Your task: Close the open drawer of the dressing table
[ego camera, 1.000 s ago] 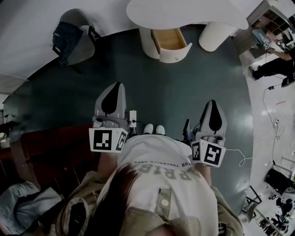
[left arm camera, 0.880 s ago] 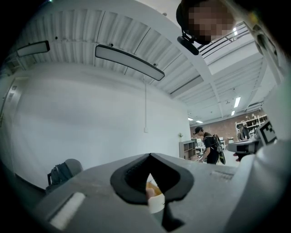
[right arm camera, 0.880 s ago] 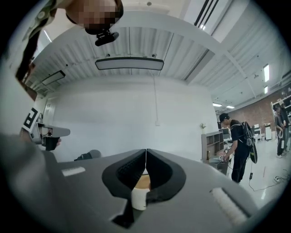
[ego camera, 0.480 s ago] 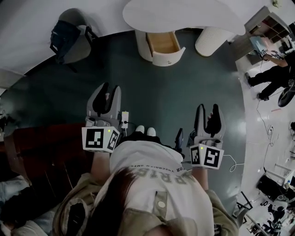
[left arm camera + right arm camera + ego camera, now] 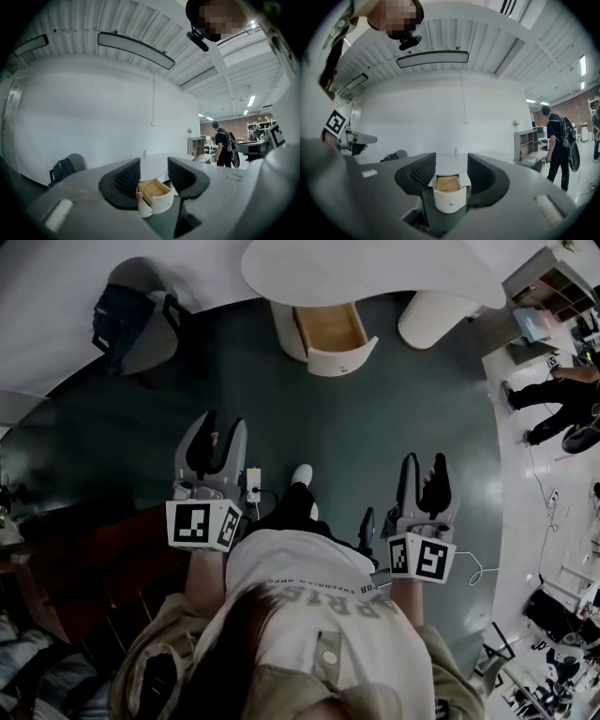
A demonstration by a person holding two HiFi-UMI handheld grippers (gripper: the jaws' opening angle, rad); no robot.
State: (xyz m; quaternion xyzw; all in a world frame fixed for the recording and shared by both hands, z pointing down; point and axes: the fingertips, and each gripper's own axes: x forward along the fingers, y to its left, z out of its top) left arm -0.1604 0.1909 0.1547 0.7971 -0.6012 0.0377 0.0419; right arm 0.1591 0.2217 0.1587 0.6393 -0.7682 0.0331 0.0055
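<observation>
One drawer [image 5: 339, 334] — curved white front, one knob, wood inside — stands open beneath the dressing table [image 5: 375, 268]. Left gripper [image 5: 222, 424] and right gripper [image 5: 426, 465], well back from it — jaws just opened, empty.

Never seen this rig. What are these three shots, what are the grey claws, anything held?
No robot: a person wears a head camera and holds a two-jaw gripper in each hand. The top-down picture is from the head, showing the left gripper and right gripper with their marker cubes. The other two come from cameras riding on each gripper, looking out between its jaws. Both pairs of jaws have just been opening and stand apart, holding nothing. Across the dark floor stands the white dressing table with its drawer pulled out, not yet reached.
</observation>
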